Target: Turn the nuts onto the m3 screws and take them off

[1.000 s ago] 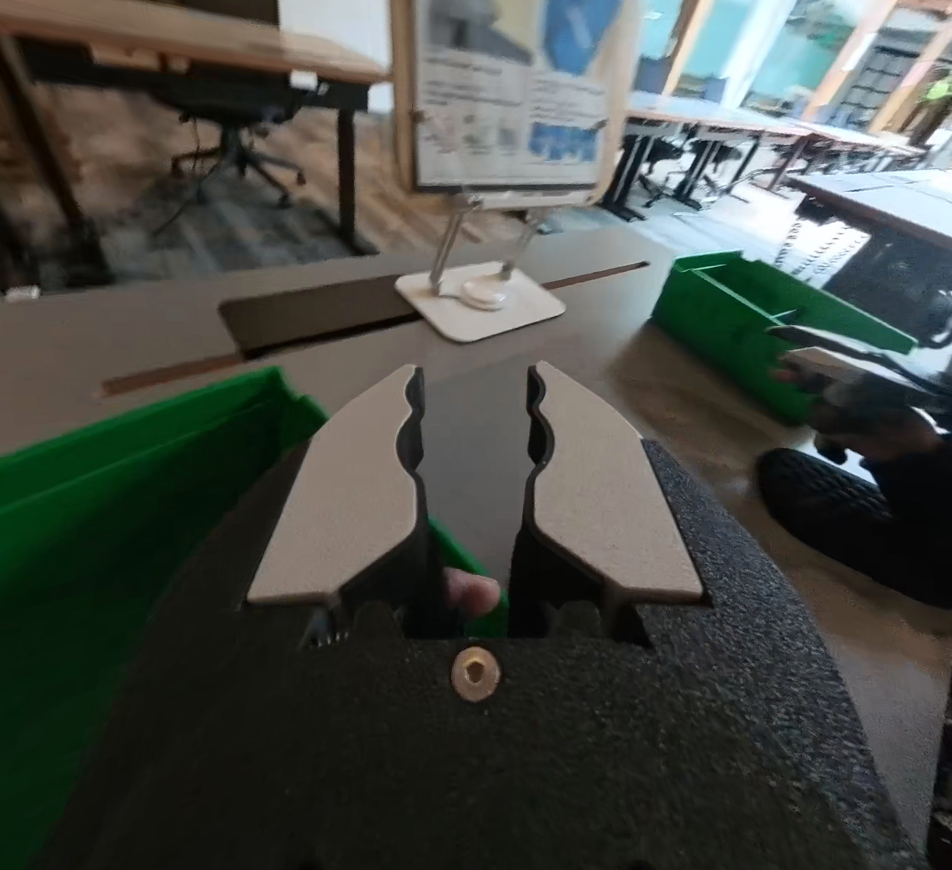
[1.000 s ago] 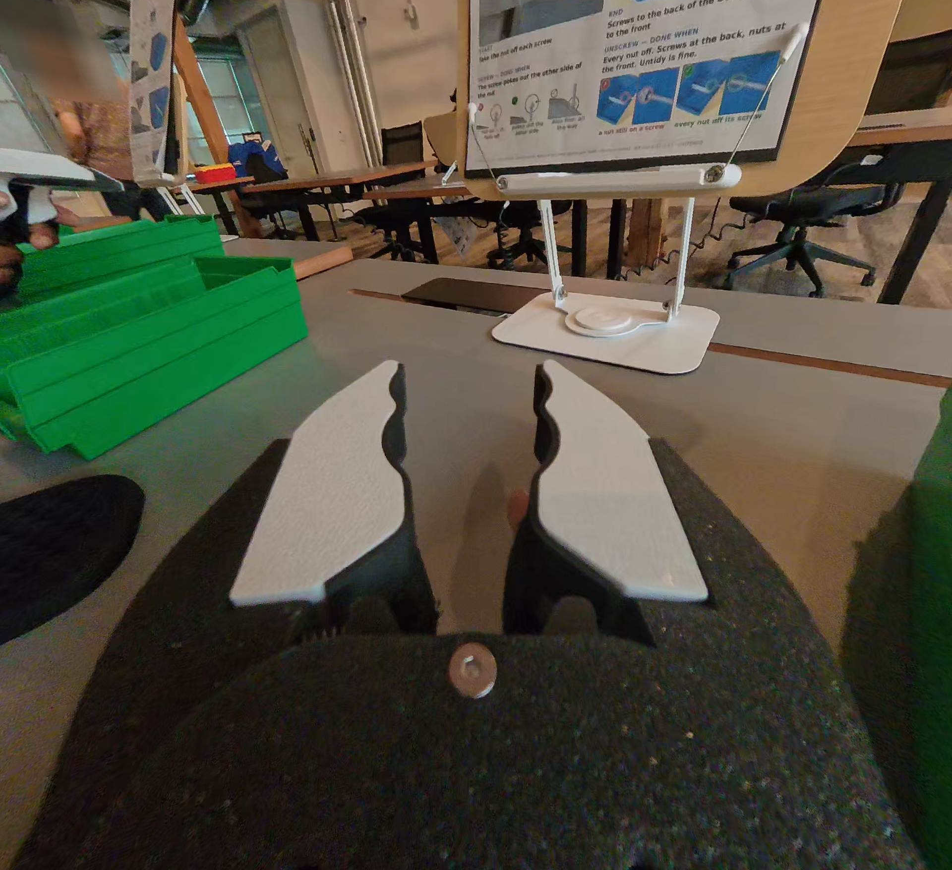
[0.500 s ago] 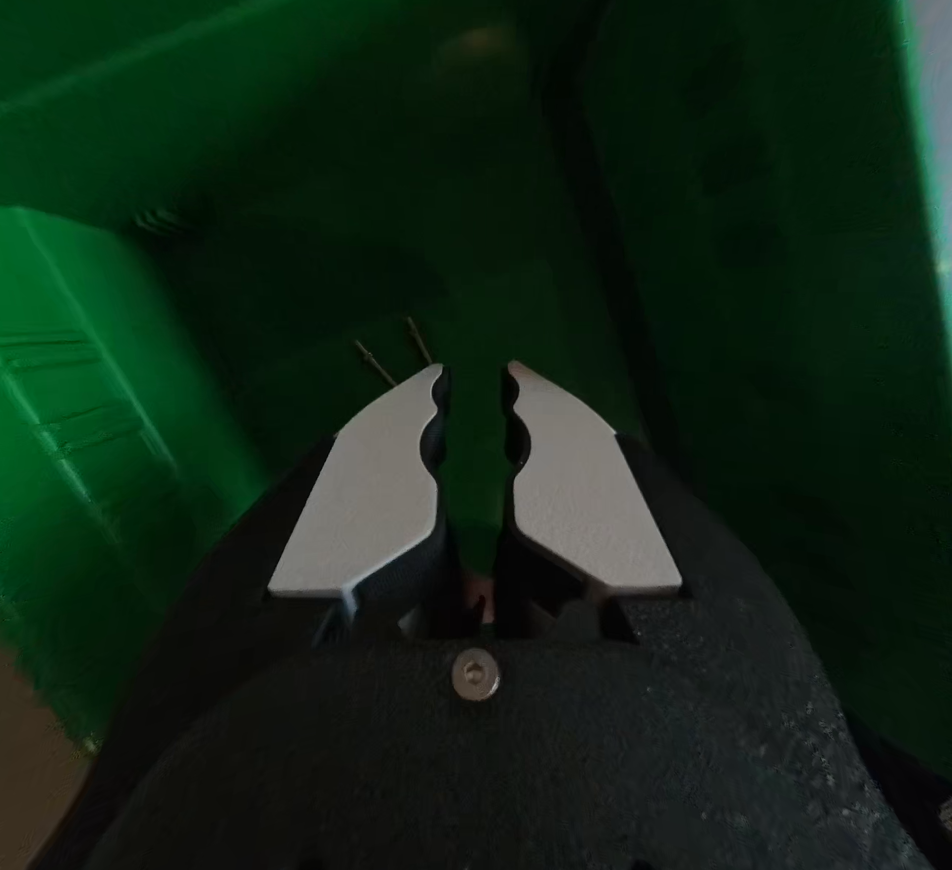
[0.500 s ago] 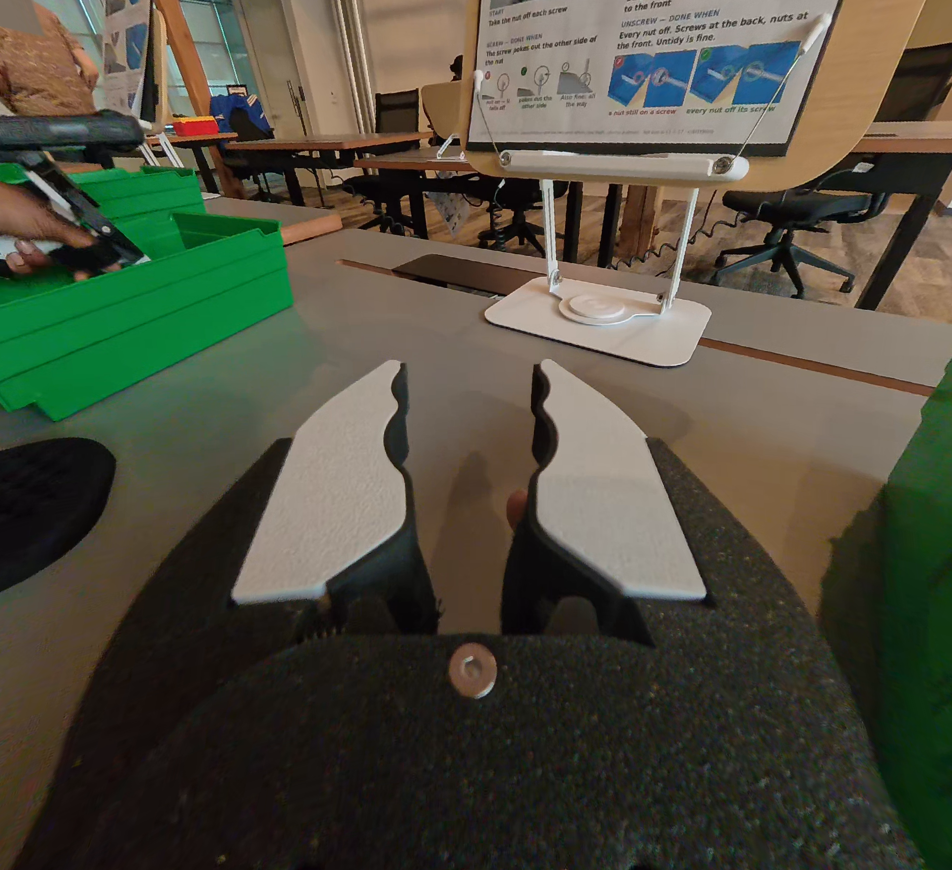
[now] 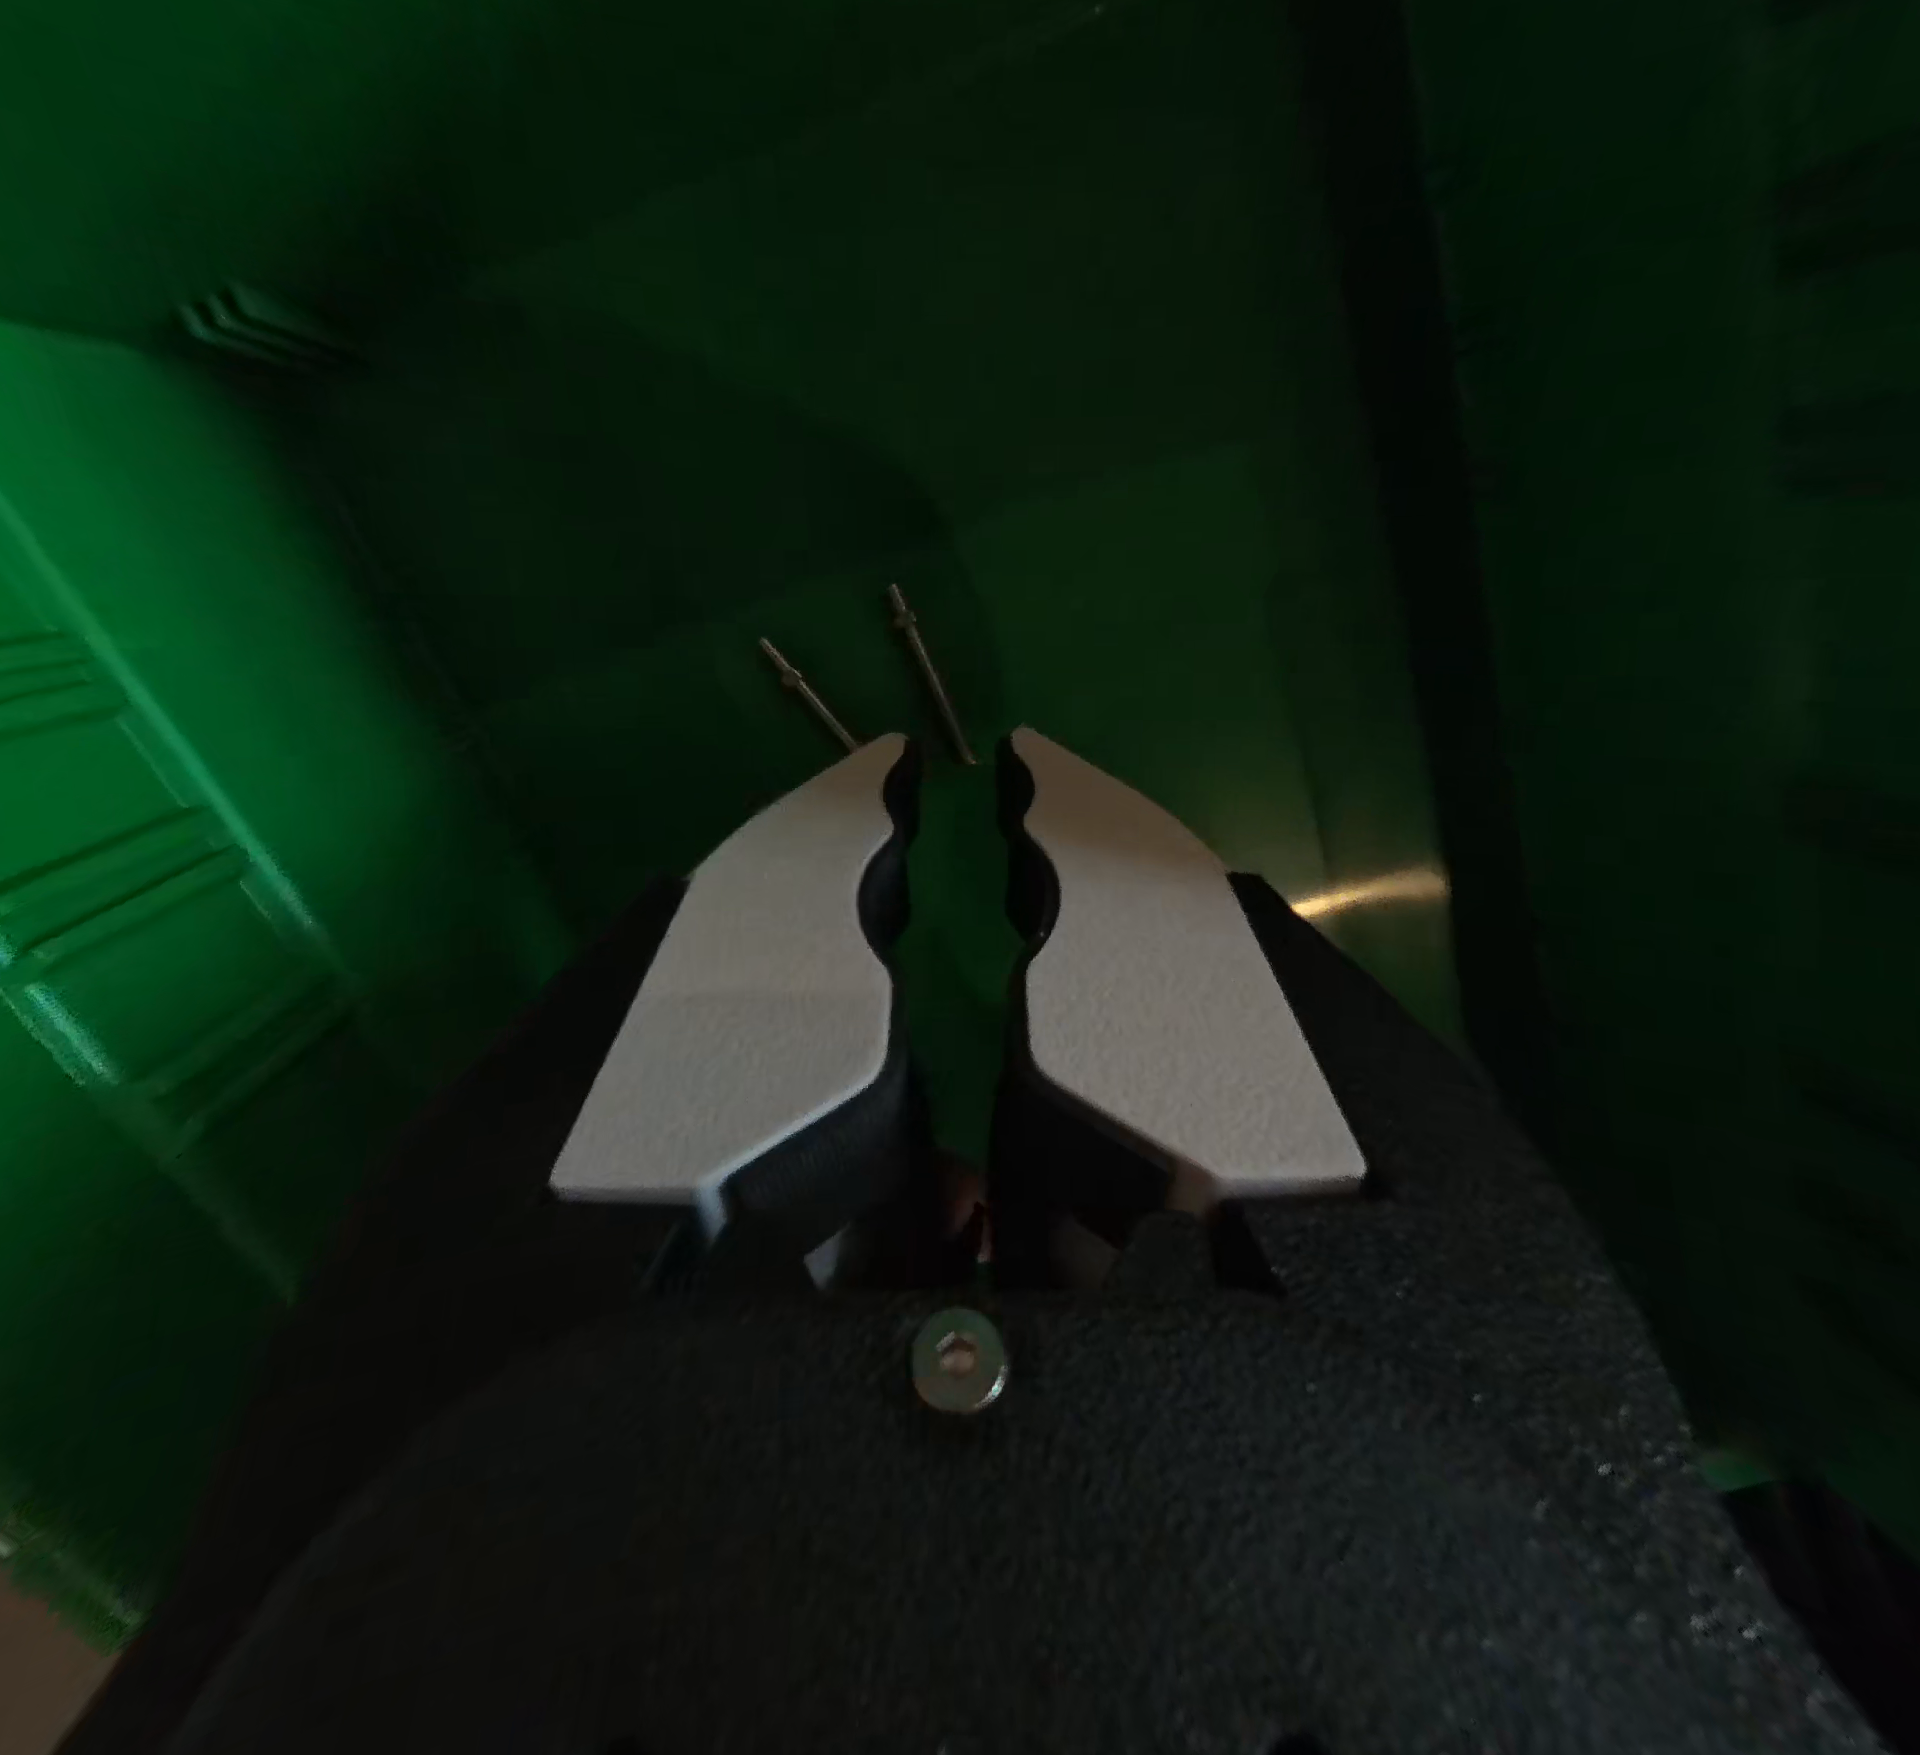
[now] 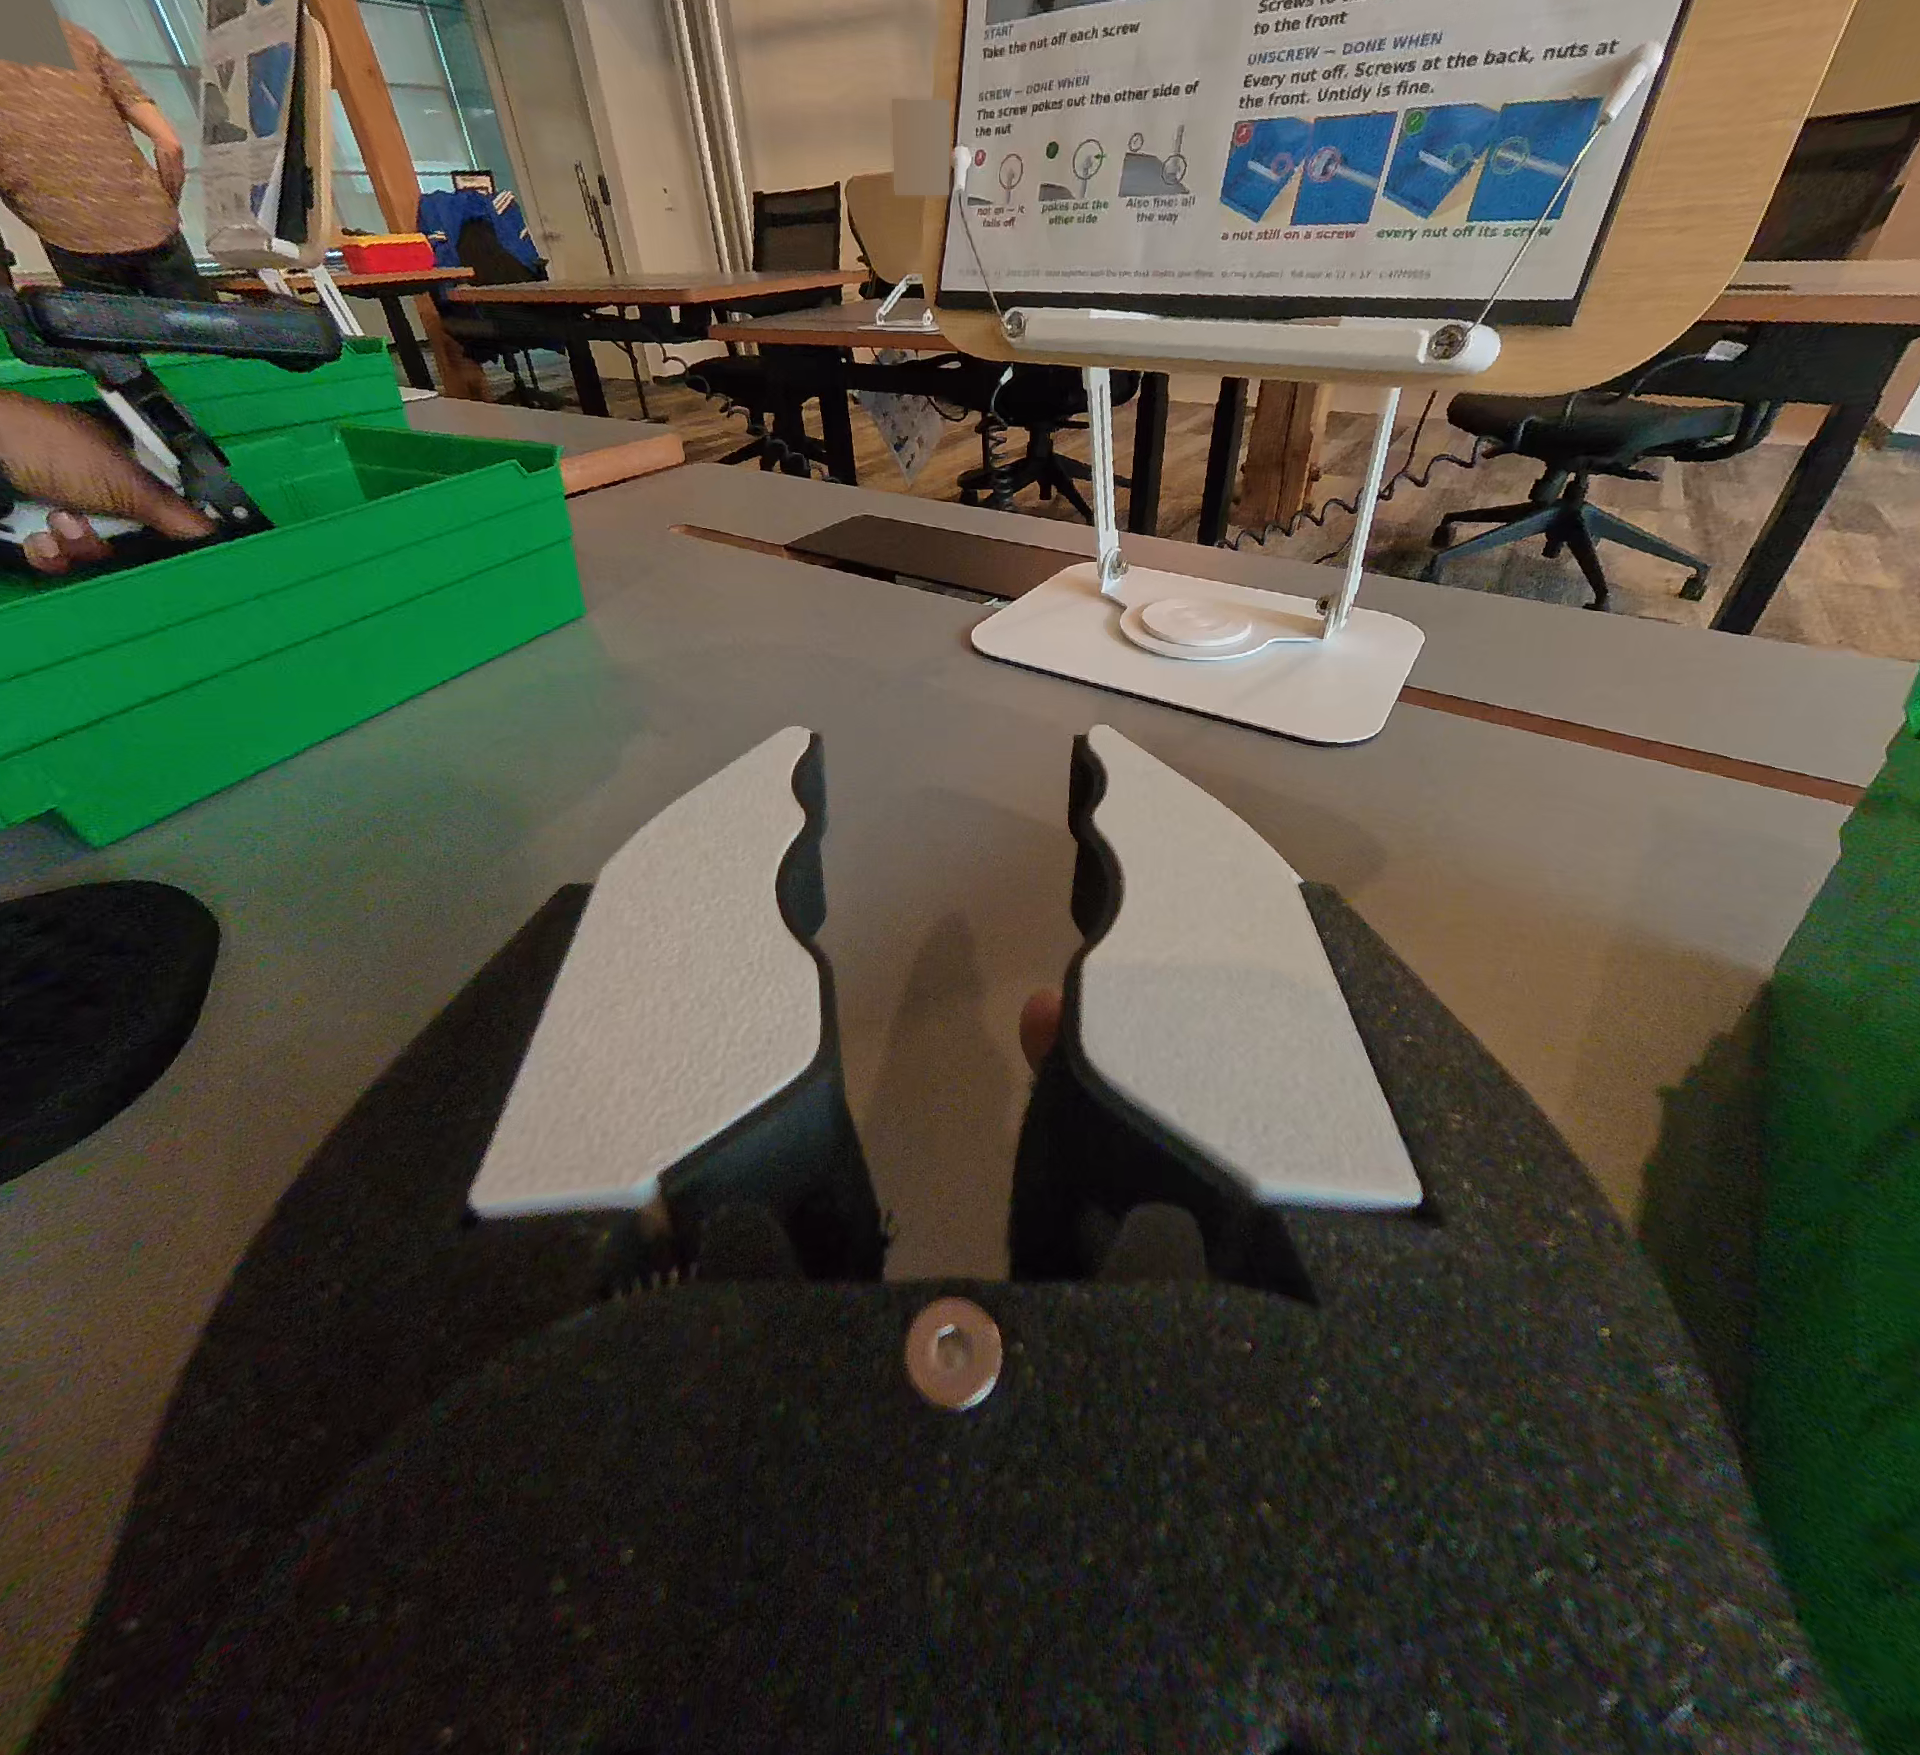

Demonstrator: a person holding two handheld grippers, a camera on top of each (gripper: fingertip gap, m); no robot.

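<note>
Two thin metal screws on smooth green bin floor | left hand-held gripper narrow, unloaded | right hand-held gripper wide

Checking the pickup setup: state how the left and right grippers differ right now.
Place: the left gripper reaches down inside a green bin, while the right gripper hangs over the bare grey table.
Jaws: left nearly closed beside two screws, right wide apart.
Shared: neither holds anything.
</note>
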